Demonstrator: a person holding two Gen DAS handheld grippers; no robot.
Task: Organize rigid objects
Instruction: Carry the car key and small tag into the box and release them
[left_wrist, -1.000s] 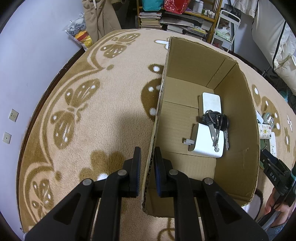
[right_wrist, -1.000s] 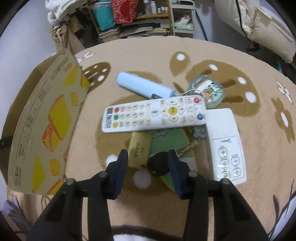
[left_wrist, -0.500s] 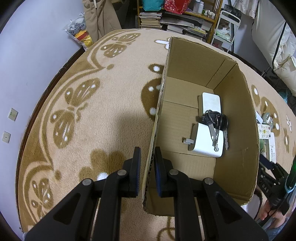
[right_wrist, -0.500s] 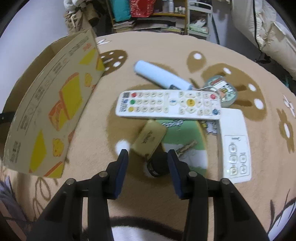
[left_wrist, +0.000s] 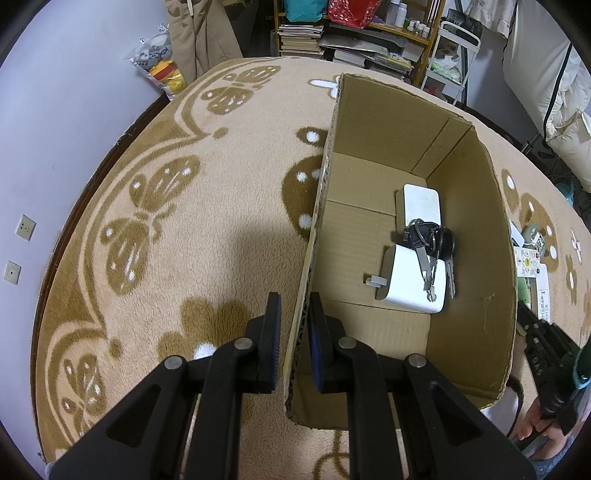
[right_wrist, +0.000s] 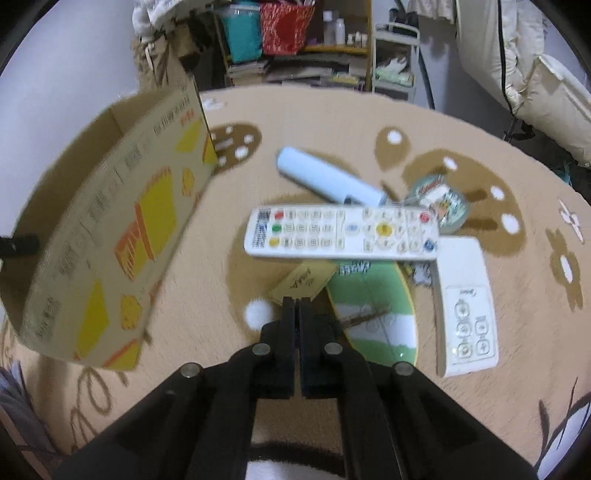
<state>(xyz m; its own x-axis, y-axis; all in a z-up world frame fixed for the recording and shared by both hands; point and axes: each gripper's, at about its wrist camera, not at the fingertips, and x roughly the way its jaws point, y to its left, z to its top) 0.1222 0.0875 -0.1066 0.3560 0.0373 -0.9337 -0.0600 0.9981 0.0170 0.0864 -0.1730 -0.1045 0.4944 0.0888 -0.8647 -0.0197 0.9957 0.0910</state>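
Left gripper (left_wrist: 293, 334): jaws straddle the near-left wall of the cardboard box (left_wrist: 469, 229) and sit close on the card, one finger outside, one inside; clamped, steadying the box on the rug (left_wrist: 184, 229).

Box contents: two white adapters (left_wrist: 410, 284) and a key bunch (left_wrist: 430, 245) lying across them, toward the right wall.

Right gripper (right_wrist: 297, 314): jaws together, almost no gap showing. The frame is motion-blurred; I cannot tell whether anything is pinched between them, nothing shows at the tips. Tips hover over the near edge of the pile, just beside the tan card (right_wrist: 304, 282) and the green striped item (right_wrist: 373, 314).

Remaining on the rug, right of the box: long white remote (right_wrist: 343, 232), smaller white remote (right_wrist: 465, 306), pale blue cylinder (right_wrist: 327, 179), round tin (right_wrist: 439, 197).

Judgement: step in hand is transfer from pile to box. To do it well, confirm the pinch before travelling, lift clear of the long remote, cross the printed right wall high enough not to catch its rim, and release low over bare box floor. Keep the left clamp firm so the box does not skid.
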